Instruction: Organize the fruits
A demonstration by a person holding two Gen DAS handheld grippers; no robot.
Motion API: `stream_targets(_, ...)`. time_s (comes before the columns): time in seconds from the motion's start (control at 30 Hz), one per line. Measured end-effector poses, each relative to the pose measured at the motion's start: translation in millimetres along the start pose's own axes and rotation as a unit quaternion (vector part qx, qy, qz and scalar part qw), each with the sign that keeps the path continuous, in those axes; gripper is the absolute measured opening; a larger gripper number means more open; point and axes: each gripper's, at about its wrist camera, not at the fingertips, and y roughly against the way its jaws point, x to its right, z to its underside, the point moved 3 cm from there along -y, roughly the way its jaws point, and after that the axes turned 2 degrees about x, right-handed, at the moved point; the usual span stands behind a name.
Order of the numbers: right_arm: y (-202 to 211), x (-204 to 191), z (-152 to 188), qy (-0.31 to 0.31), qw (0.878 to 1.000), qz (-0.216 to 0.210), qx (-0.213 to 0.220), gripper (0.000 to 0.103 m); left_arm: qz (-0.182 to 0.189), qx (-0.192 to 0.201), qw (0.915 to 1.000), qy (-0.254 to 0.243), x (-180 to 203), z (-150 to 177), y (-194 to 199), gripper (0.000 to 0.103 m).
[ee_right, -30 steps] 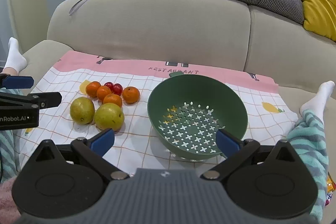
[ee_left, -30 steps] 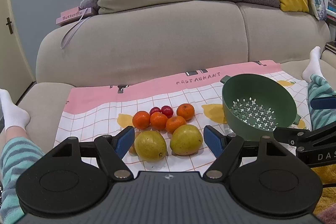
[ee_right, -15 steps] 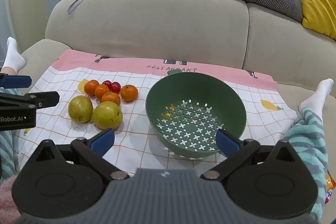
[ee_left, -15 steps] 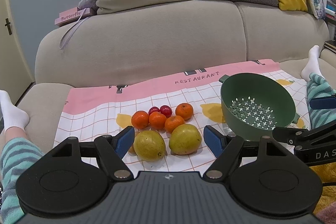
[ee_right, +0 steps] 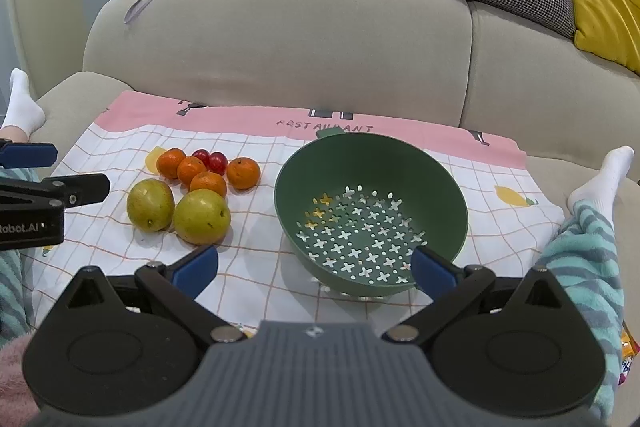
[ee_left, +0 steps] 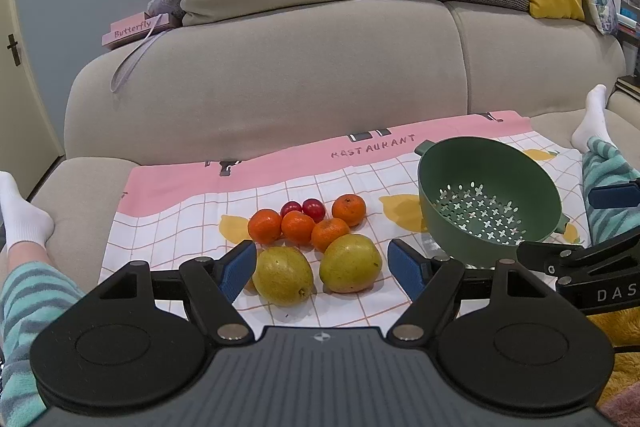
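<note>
Hovering wide open and empty, the left gripper (ee_left: 322, 263) faces two pears (ee_left: 282, 275); the right gripper (ee_right: 315, 265), likewise gaping, faces the green colander (ee_right: 370, 163).

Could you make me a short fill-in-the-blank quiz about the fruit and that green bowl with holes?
1. The number of small orange fruits on the cloth is ____.
2. The green colander holds ____ fruit.
3. The two small red fruits lie ____ the two yellow-green pears, nearer the sofa back.
4. The left gripper has its jaws ____, like the right gripper.

Missing words: four; no; behind; open
</note>
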Motion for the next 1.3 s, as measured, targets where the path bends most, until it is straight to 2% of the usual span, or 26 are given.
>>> stream_targets(1.3,-3.7,4.4,2.8,-0.021,1.000,0.004,-0.019,0.099,0.006,-0.009,0.9999,-0.007,2.9,0.8,-1.3,0.088)
